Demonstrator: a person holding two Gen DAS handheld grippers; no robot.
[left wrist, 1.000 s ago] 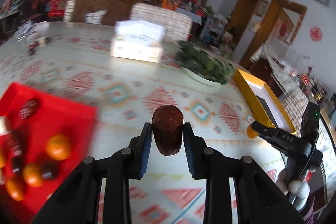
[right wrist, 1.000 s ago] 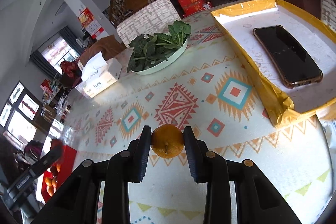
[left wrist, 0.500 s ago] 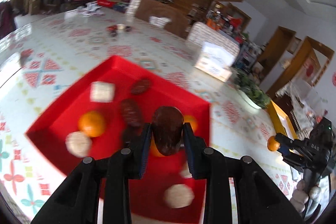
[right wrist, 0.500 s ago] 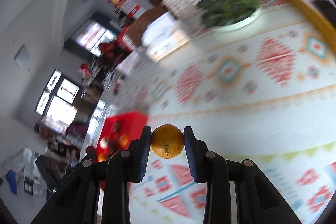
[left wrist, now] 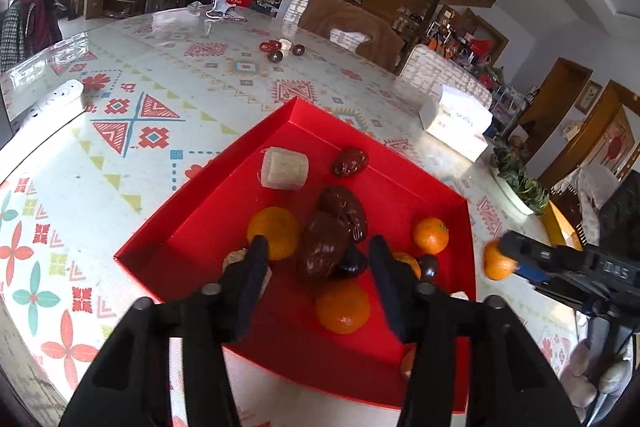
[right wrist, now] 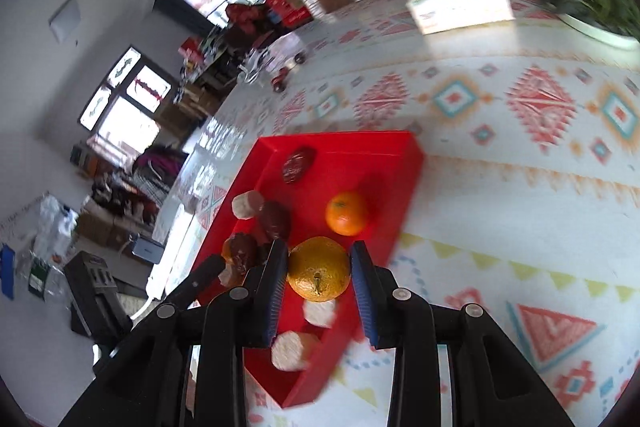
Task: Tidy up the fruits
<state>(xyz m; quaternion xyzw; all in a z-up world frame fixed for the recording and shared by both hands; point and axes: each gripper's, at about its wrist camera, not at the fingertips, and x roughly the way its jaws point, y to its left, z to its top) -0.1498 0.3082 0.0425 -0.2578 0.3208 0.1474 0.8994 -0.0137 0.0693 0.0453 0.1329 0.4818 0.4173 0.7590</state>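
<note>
Left tongs (left wrist: 318, 263) over the red tray (left wrist: 192, 223), jaws just opened and standing apart; the dark red jujube (left wrist: 322, 251) sits loose between them, no pad touching it. Beyond the tips: two more jujubes, a pale cut chunk (left wrist: 284, 169), mandarins either side. Below the tips, one more mandarin (left wrist: 342, 305). Right tongs (right wrist: 318, 269) clamped on a mandarin orange (right wrist: 319, 269), stem end toward the camera, over the tray's near part (right wrist: 404, 187). Another mandarin (right wrist: 346, 213) lies just past the tips
</note>
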